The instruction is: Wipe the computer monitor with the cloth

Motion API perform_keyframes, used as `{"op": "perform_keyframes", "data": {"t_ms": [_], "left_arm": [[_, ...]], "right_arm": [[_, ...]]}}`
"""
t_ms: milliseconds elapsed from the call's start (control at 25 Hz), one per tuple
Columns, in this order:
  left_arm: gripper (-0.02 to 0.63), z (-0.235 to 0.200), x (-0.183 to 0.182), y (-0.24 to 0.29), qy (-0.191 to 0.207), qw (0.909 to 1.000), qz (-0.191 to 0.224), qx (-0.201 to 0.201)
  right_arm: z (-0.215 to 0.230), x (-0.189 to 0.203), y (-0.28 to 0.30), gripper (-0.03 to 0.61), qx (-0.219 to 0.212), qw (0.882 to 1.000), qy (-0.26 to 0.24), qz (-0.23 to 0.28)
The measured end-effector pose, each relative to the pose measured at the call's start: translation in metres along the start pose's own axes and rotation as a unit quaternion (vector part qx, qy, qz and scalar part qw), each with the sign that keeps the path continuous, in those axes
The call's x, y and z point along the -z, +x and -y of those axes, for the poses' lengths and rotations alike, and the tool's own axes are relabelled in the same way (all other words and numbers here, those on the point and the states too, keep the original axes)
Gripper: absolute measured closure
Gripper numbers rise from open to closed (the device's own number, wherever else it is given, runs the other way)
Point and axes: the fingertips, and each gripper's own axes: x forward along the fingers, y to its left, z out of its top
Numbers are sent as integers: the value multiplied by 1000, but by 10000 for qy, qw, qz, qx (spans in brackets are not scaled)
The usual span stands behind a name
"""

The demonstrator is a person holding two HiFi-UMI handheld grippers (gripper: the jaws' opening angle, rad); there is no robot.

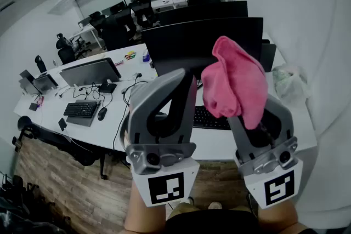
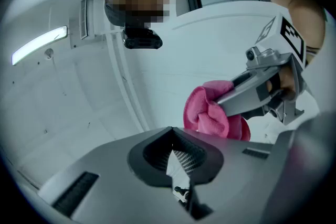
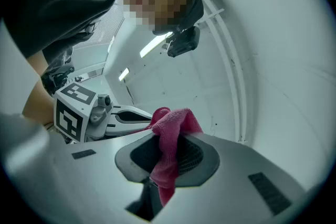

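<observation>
Two tools are hovering in front of the monitor [image 1: 186, 44], both well short of its dark screen. The right tool [image 3: 164, 168] is clamping the pink cloth [image 1: 236, 82]. Its jaws are pinching one fold low down, so most of the fabric is bunching up and flopping over the tips. That is leaving a loose, soft pad facing outward, which I'd say is the point: a padded face ready to meet the screen. The left tool [image 1: 185, 82] is riding just beside the cloth with its jaws together on nothing, apparently only standing by. The cloth itself is hanging in the air before the monitor's right half, touching nothing but the tool, so by my reading the wiping is not yet under way.

Below the monitor a black keyboard [image 1: 211, 118] is lying on the white tabletop [image 1: 216, 142], and any reach toward the screen is going to pass over it. Right of the monitor a crumpled pale bag [image 1: 288, 79] is sitting close by. Left of the monitor, well apart, a second screen [image 1: 90, 71] is standing with its own keyboard [image 1: 81, 109] and mouse [image 1: 101, 113]. Behind the monitor, office chairs [image 1: 118, 30] and more screens are crowding the room.
</observation>
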Motion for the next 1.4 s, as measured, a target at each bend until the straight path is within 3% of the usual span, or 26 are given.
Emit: {"op": "perform_keyframes", "data": {"t_ms": [760,1160,1400], "left_arm": [[607,-15,6,-14,301,9986,-402,-163],[607,-20,50,-17,556,9950,-815,-170],[607,-35,94,-9,678,9931,-921,-237]], "right_arm": [[-14,-1,0,515,-279,9985,428,171],[-26,35,23,515,-487,9934,1007,235],[-30,65,58,515,-624,9917,1075,340]]}}
